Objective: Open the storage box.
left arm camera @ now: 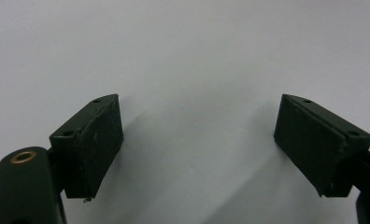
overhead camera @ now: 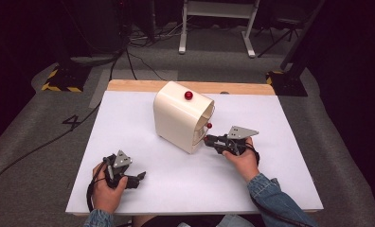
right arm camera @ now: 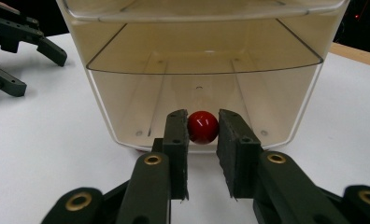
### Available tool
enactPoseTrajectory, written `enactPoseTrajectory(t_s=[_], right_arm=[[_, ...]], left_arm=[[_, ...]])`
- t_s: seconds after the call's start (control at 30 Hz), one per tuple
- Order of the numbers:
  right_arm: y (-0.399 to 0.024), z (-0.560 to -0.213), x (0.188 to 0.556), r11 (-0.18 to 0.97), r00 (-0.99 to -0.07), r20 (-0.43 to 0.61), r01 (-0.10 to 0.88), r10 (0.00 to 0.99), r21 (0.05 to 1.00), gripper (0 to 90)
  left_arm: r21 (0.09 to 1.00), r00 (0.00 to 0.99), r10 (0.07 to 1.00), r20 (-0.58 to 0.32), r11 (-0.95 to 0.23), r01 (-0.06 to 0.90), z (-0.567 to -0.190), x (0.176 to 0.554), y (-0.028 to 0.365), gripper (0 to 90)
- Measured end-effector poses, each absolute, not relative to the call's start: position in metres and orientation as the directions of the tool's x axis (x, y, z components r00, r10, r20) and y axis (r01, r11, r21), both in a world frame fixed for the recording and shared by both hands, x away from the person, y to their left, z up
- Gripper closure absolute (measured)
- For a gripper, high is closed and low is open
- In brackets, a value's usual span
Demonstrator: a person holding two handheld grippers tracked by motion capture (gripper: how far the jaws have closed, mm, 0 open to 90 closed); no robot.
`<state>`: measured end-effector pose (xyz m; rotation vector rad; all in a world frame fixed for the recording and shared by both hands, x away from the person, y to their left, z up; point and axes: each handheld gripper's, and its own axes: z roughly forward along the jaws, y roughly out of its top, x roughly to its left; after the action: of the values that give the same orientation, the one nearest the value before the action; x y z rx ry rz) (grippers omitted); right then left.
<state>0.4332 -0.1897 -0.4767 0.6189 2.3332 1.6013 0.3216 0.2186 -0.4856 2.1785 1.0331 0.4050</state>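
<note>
The right gripper (right arm camera: 202, 135) has its jaws clenched on the red knob (right arm camera: 202, 127), one black pad pressing each side of the small glossy ball. That knob sits low on the clear front door (right arm camera: 206, 65) of a cream bread box (overhead camera: 178, 118), and through the door the empty, pale interior can be seen. In the high view the right gripper (overhead camera: 208, 139) reaches in level from the right, its tips at the box's open-facing side where the knob (overhead camera: 209, 126) pokes out. A second red ball (overhead camera: 188, 95) sits on top of the curved housing.

The box stands near the middle of the white desk (overhead camera: 271, 189), slightly towards the far edge, turned at an angle to the person.

The left gripper (overhead camera: 140, 177) rests well apart, near the front left of the desk, with its jaws released and spread wide; its own view looks past two separated pads (left arm camera: 96, 140) at bare white surface, nothing between them.

The step in hand looks like taking hold of the door handle in order to open the box. With the grip apparently made, the next move likely calls for lifting the knob along the door's curved track, following the arc up and back rather than pulling straight out, while keeping the squeeze firm so the round ball does not slip. The light box may shift on the desk; the free left gripper could steady it.
</note>
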Motion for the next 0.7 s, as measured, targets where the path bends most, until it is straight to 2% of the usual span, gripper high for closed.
enactPoseTrajectory(t_s=[0.33, 0.7], right_arm=[[-0.195, -0.470, 0.430, 0.323, -0.883, 0.020, 0.193, 0.470, 0.927, 74.1], [-0.224, -0.461, 0.409, 0.318, -0.876, 0.025, 0.201, 0.482, 0.927, 74.1]], left_arm=[[0.697, 0.635, 0.772, -0.009, -0.450, 0.558, -0.486, 0.321, 0.218, 15.9], [0.694, 0.637, 0.771, -0.014, -0.452, 0.561, -0.485, 0.322, 0.219, 15.8]])
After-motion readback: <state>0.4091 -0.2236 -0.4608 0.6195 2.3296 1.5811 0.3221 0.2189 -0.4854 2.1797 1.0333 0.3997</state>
